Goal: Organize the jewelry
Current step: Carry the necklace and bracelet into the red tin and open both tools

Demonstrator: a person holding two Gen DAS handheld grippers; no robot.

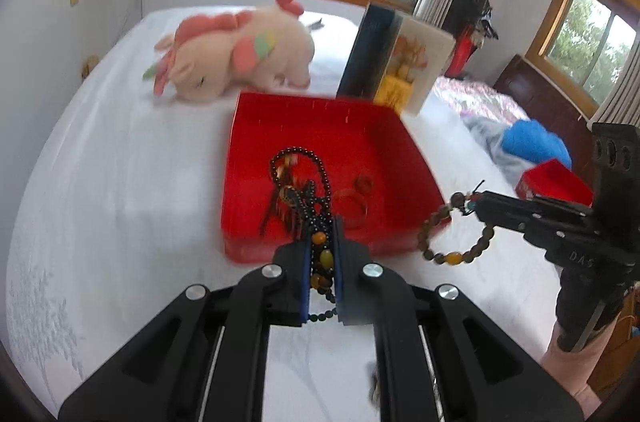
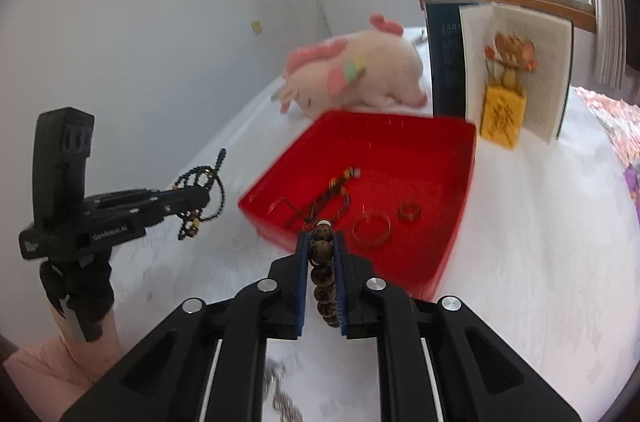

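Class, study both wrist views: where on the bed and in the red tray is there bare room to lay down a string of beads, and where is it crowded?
Free: the white bedsheet left of the red tray, and the tray's far half, toward the plush toy. Sheet right of the tray, before the open book, is bare too. Crowded: the tray's near half, with a clear bangle, a ring and a tasselled strand.
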